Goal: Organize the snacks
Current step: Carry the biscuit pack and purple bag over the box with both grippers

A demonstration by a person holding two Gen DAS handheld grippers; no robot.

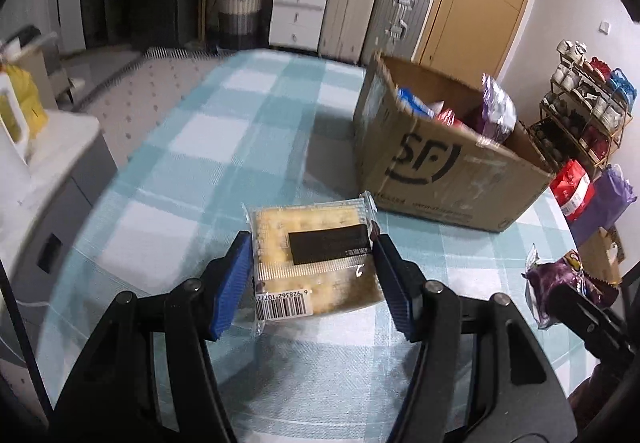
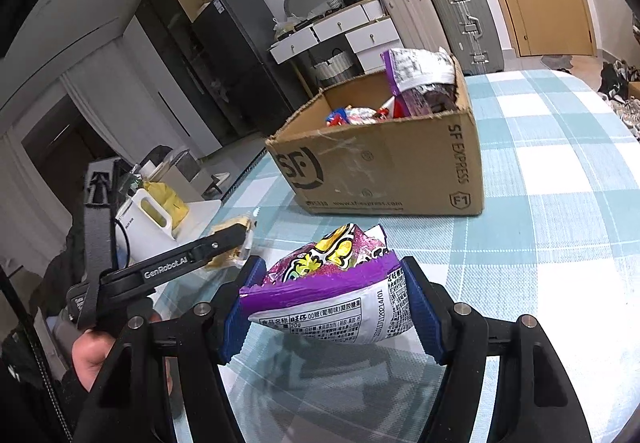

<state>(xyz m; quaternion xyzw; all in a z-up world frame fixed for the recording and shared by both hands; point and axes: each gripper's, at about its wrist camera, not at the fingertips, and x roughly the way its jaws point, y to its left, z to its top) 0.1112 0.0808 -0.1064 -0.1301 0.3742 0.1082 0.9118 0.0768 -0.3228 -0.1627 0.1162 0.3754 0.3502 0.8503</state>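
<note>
left tongs (image 1: pixel 314 275): you're clamping crackers (image 1: pixel 316 263), held above table (image 1: pixel 208 147)
right tongs (image 2: pixel 330 307): you're gripping purple bag (image 2: pixel 332 295)
ahead: box (image 2: pixel 384 159)

- The cardboard box (image 1: pixel 448 163) walls are hiding most of the snack packets inside, in both views.
- The left gripper's (image 2: pixel 234 243) finger is covering much of the cracker pack (image 2: pixel 236 223) in the right wrist view.
- The right gripper (image 1: pixel 580 307) is showing blurred at the left wrist view's edge, overlapping the purple candy bag (image 1: pixel 556 275).

The left gripper (image 1: pixel 314 263) and right gripper (image 2: pixel 330 307) each clamp a packet between blue pads, both held above the table.
</note>
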